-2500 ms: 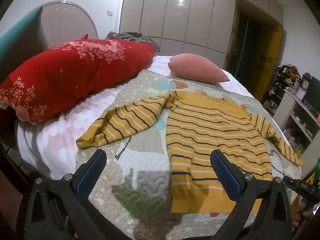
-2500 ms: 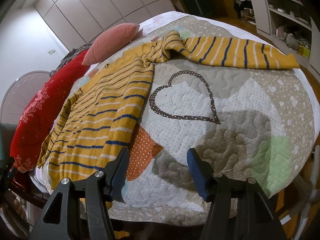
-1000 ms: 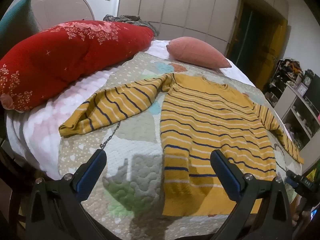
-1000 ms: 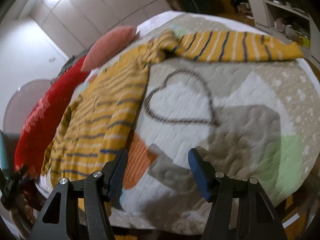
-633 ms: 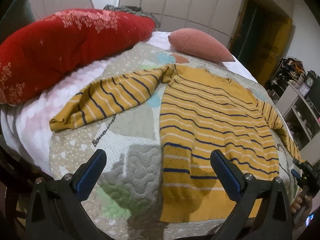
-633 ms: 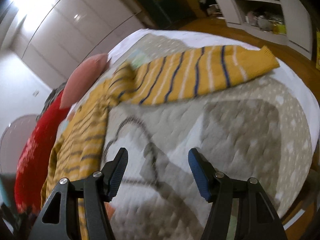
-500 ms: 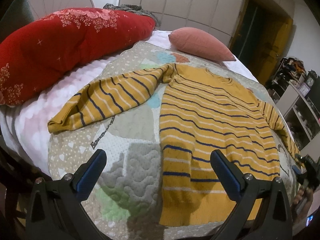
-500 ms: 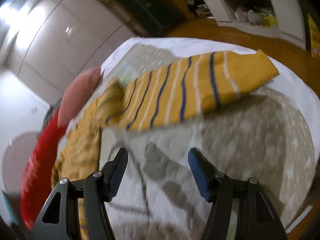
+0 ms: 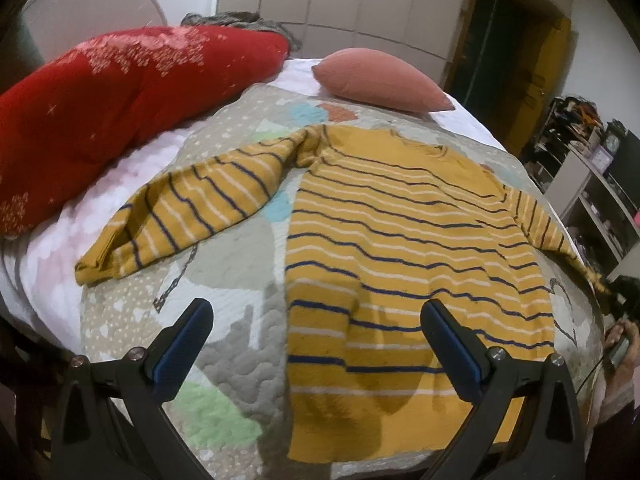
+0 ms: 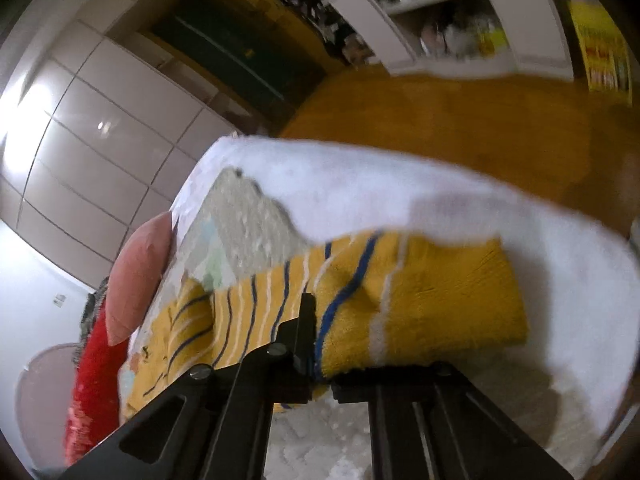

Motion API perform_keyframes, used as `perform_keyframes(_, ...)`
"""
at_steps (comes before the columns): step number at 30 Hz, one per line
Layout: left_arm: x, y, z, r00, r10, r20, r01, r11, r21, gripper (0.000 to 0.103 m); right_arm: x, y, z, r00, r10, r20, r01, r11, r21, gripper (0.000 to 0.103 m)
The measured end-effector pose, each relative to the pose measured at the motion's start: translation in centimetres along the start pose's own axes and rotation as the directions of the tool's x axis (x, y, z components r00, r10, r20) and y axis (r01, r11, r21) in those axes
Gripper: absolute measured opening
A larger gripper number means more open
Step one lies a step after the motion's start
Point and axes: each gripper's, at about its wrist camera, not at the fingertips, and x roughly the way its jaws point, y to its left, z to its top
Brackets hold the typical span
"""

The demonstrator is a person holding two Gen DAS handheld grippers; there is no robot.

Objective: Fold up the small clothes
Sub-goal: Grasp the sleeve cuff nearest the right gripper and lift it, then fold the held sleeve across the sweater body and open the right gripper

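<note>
The right claw [image 10: 320, 364] is clamped on the cuff of the mustard-yellow, navy-striped knit sweater [image 9: 400, 248], apparently for folding the sleeve inward, while the left claw [image 9: 316, 344] hovers with jaws apart above the hem.

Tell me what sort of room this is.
Most likely a bedroom: a bed with a patchwork quilted bedspread, a large red flowered pillow and a pink cushion, with pale floor-to-ceiling wardrobe doors behind.

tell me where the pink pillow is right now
In the left wrist view the pink pillow lies at the bed's far end, just beyond the yellow striped sweater and right of the red pillow.
</note>
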Motion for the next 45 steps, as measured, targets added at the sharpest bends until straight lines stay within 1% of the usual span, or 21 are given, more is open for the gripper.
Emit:
perform_keyframes(2,0.1,-0.4,0.1,1.0,-0.01,0.001,0.01,1.0,0.008,0.103,-2.3,-0.4,1.5,0.998,-0.025,0.065,0.025,1.0,-0.001,0.006)
perform_keyframes(5,0.3,-0.6,-0.1,1.0,-0.025,-0.005,0.025,1.0,0.005,0.103,-4.1,-1.3,3.4,0.994,-0.032,0.104,0.028,0.999,0.041,0.006)
perform_keyframes(9,0.5,-0.3,-0.5,0.999,-0.041,-0.016,0.041,0.999,-0.011,0.103,-4.5,-1.4,4.7,0.994,-0.042,0.098,0.036,0.997,0.063,0.006)
perform_keyframes(13,0.5,0.7,-0.6,0.999,-0.045,-0.012,0.045,0.999,-0.031,0.103,-4.4,0.9,4.5,0.995,-0.048,0.084,0.048,0.999,-0.005,0.006)
perform_keyframes(17,0.6,2.5,-0.8,0.999,-0.048,-0.003,0.047,0.996,-0.077,0.103,-3.2,4.6,3.5,0.998,-0.041,0.055,0.046,0.996,-0.082,0.006)
perform_keyframes(20,0.6,4.1,-1.2,0.999,-0.04,0.005,0.04,0.993,-0.114,0.103,-2.2,8.5,2.4,0.999,-0.032,0.023,0.035,0.987,-0.157,0.006)
perform_keyframes(23,0.5,6.0,-1.8,0.999,-0.036,0.011,0.037,0.986,-0.163,0.103,-1.0,13.6,0.7,1.0,-0.015,-0.011,0.012,0.965,-0.261,0.006)
perform_keyframes(25,0.1,7.3,-2.3,0.999,-0.026,0.019,0.029,0.983,-0.183,0.103,-0.1,17.9,-1.1,0.999,0.003,-0.032,-0.014,0.938,-0.346,0.006)
perform_keyframes(26,-0.1,8.0,-2.5,1.0,-0.014,0.027,0.019,0.982,-0.186,0.103,0.4,19.4,-1.8,0.999,0.011,-0.042,-0.025,0.928,-0.372,0.006)
perform_keyframes(30,-1.0,11.1,-3.5,0.997,0.047,0.061,-0.034,0.979,-0.2,0.103,4.1,28.2,-7.0,0.993,0.023,-0.118,-0.08,0.858,-0.508,0.006)
perform_keyframes(32,-1.3,12.7,-4.1,0.995,0.076,0.07,-0.059,0.974,-0.218,0.103,5.9,31.6,-9.7,0.988,0.019,-0.153,-0.102,0.825,-0.556,0.006)
perform_keyframes(34,-1.5,14.5,-4.8,0.993,0.098,0.071,-0.078,0.967,-0.243,0.103,8.1,36.0,-13.8,0.981,0.011,-0.196,-0.133,0.772,-0.622,0.006)
perform_keyframes(35,-1.5,15.3,-5.0,0.992,0.104,0.069,-0.083,0.964,-0.252,0.103,8.8,37.2,-15.1,0.978,0.007,-0.208,-0.142,0.754,-0.642,0.006)
perform_keyframes(36,-1.5,16.2,-5.3,0.992,0.111,0.067,-0.089,0.96,-0.264,0.103,9.9,39.0,-17.3,0.974,-0.002,-0.225,-0.155,0.722,-0.675,0.006)
perform_keyframes(38,-1.6,17.6,-5.8,0.99,0.127,0.064,-0.104,0.954,-0.282,0.103,12.2,42.2,-21.9,0.97,-0.037,-0.242,-0.162,0.646,-0.746,0.006)
perform_keyframes(39,-1.7,18.3,-6.1,0.989,0.137,0.062,-0.113,0.949,-0.293,0.103,13.2,43.3,-24.2,0.967,-0.06,-0.246,-0.161,0.606,-0.779,0.006)
perform_keyframes(40,-1.8,19.0,-6.4,0.988,0.145,0.061,-0.12,0.944,-0.306,0.103,13.9,43.9,-26.0,0.966,-0.076,-0.247,-0.159,0.577,-0.801,0.006)
perform_keyframes(41,-1.8,19.5,-6.7,0.987,0.148,0.059,-0.122,0.941,-0.315,0.103,15.1,45.0,-28.8,0.963,-0.107,-0.246,-0.156,0.522,-0.839,0.006)
perform_keyframes(42,-1.8,20.1,-7.0,0.987,0.151,0.056,-0.124,0.936,-0.33,0.103,15.8,45.4,-30.6,0.961,-0.122,-0.249,-0.161,0.484,-0.86,0.006)
perform_keyframes(44,-1.8,20.8,-7.4,0.987,0.154,0.051,-0.127,0.928,-0.349,0.103,17.1,46.2,-34.6,0.949,-0.158,-0.272,-0.194,0.386,-0.902,0.007)
perform_keyframes(45,-1.8,21.1,-7.5,0.987,0.155,0.048,-0.128,0.925,-0.358,0.103,17.7,46.7,-37.2,0.947,-0.186,-0.264,-0.198,0.311,-0.93,0.016)
